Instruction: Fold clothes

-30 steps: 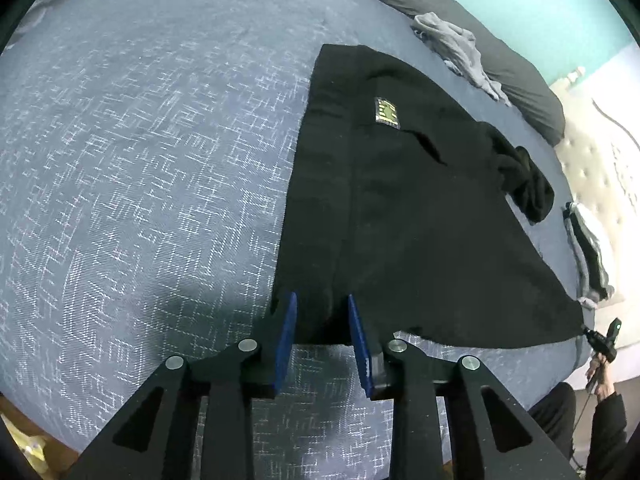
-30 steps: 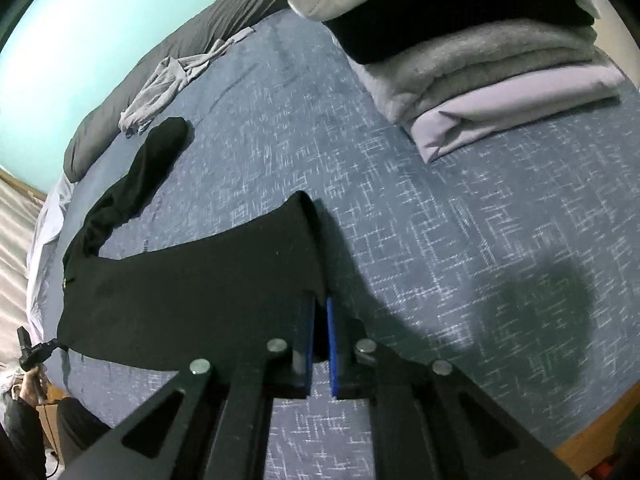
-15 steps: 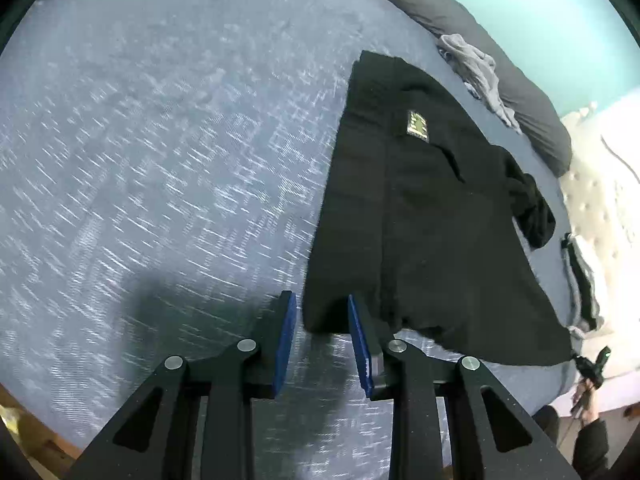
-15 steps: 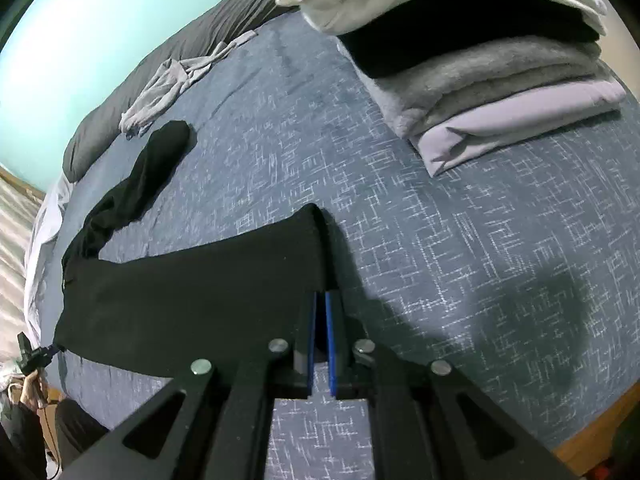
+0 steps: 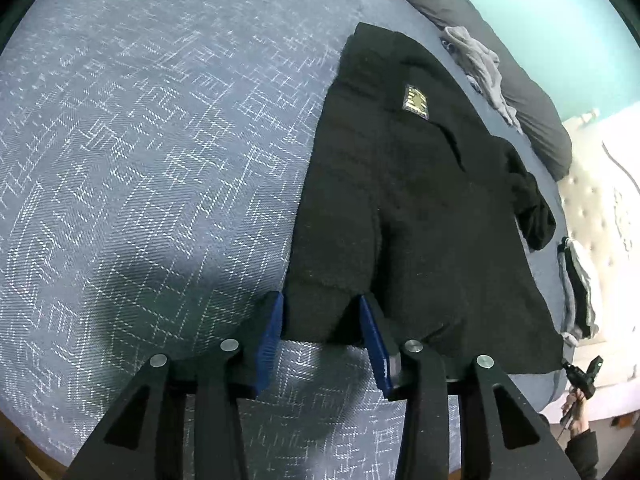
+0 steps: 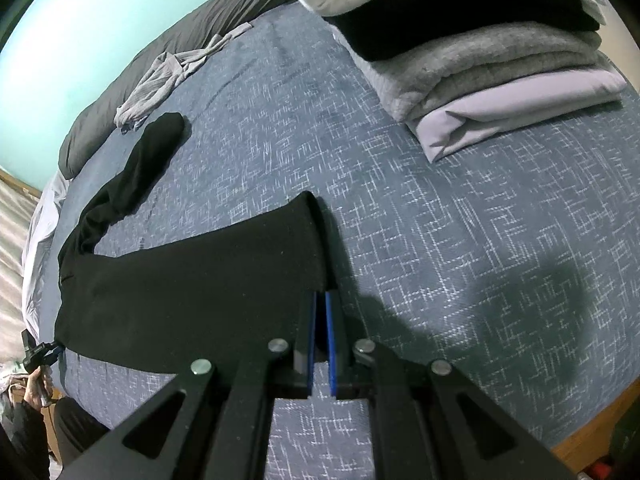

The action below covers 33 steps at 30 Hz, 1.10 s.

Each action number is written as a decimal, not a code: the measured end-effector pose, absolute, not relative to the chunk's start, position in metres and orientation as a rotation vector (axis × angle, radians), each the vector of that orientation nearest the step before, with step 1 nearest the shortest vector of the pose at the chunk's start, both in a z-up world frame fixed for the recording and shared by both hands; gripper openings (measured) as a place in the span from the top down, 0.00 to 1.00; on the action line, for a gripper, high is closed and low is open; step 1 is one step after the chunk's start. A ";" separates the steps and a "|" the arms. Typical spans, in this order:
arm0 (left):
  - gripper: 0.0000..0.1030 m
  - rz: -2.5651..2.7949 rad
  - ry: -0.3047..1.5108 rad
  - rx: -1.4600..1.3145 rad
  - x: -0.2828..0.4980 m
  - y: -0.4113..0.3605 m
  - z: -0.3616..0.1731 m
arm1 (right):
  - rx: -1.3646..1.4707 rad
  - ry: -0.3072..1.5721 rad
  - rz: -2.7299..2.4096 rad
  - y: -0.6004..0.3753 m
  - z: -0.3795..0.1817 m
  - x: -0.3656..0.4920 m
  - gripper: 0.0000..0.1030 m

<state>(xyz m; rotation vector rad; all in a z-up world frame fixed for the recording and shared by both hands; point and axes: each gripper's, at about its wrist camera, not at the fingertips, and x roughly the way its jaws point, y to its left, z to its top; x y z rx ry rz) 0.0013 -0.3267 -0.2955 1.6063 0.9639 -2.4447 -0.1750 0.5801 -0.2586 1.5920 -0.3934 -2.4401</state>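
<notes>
A black garment (image 5: 420, 208) with a small yellow label (image 5: 416, 102) lies spread on the blue patterned bedspread (image 5: 160, 160). One sleeve (image 6: 152, 160) trails off toward the pillows. My left gripper (image 5: 320, 300) is low over the near corner and its jaws are opening. The corner lies flat between the blue pads (image 5: 274, 324), which no longer pinch it. My right gripper (image 6: 321, 294) is shut on the garment's other near corner (image 6: 312, 248), with the cloth edge caught at the tips. The black garment (image 6: 192, 288) stretches away to the left from there.
A stack of folded clothes (image 6: 480, 52) stands at the back right of the bed. A crumpled grey garment (image 6: 168, 76) lies by the dark grey duvet (image 5: 532, 112). A person's hand (image 5: 576, 408) shows past the bed edge. The wooden bed frame (image 6: 592, 432) runs along the near side.
My left gripper has sunk toward the bed and its jaws have spread wider, so the black corner now rests loose between them. The right gripper has held still, shut on its corner.
</notes>
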 end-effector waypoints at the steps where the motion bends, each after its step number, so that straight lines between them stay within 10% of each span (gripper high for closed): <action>1: 0.60 -2.449 0.944 1.600 0.001 -0.325 -0.295 | 1.594 -0.392 -2.440 0.580 -0.259 -0.175 0.96; 8: 0.95 -2.444 0.753 1.546 0.004 -0.321 -0.278 | 1.604 -0.346 -2.441 0.575 -0.260 -0.175 0.96; 18: 0.99 -2.528 0.541 1.362 0.007 -0.347 -0.201 | 1.594 -0.364 -2.451 0.577 -0.259 -0.172 0.96; 33: 0.95 -2.390 0.615 1.475 0.019 -0.364 -0.248 | 1.560 -0.293 -2.544 0.578 -0.233 -0.173 0.95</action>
